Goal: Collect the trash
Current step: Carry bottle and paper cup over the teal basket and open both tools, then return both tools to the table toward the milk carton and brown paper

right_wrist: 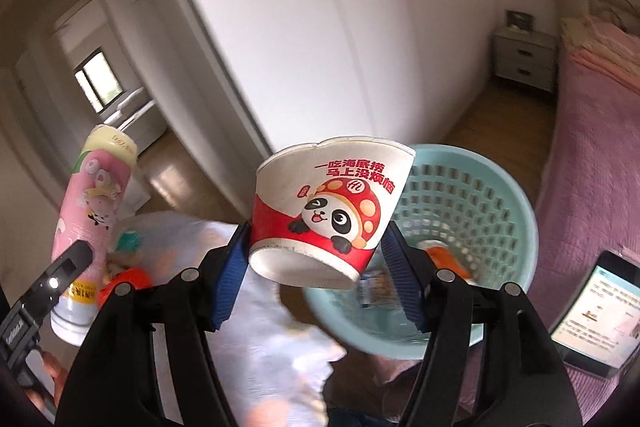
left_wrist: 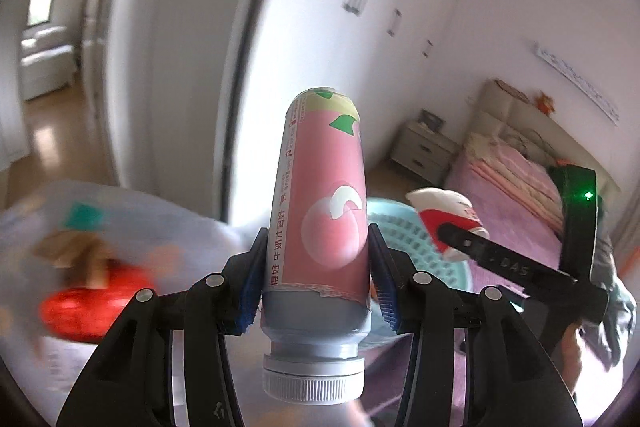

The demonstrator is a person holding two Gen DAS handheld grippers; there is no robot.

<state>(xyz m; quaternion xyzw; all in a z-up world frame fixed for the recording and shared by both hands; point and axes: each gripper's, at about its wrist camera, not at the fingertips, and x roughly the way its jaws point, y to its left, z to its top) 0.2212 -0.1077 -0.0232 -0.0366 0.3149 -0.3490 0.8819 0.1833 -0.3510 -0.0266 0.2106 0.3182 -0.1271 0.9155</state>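
Both grippers are up in the air over the bed, each angled down and fwd. Left gripper (left_wrist: 318, 267): its blue-padded fingers (left_wrist: 251, 291) are clamped on the lower body of a pink bottle (left_wrist: 320, 203), just above the grey neck; bottle is held w/ its white cap (left_wrist: 313, 381) toward the camera and its base pointing away, leaning slightly right in the left wrist view. Right gripper (right_wrist: 316, 271): fingers (right_wrist: 230, 287) at about mid width, gripping a paper cup (right_wrist: 328, 211) (red band, panda print) by its sides near the base; cup is tilted, bottom facing the camera, crumpled rim pointing up and away. In the left wrist view the right gripper and cup sit to the right of the bottle, near but apart; in the right wrist view the bottle is at far left. Below and behind the cup is a teal basket (right_wrist: 500, 195) resting on the bed (right_wrist: 580, 155), w/ some scraps in its bottom, too blurred to ID. A phone (right_wrist: 600, 307), screen lit, lies on the bed just beside the basket's right side. A blurred white bag (left_wrist: 120, 227) w/ something red in it sits left of the basket. White wardrobe (right_wrist: 320, 27) and a nightstand (right_wrist: 520, 55) stand behind.
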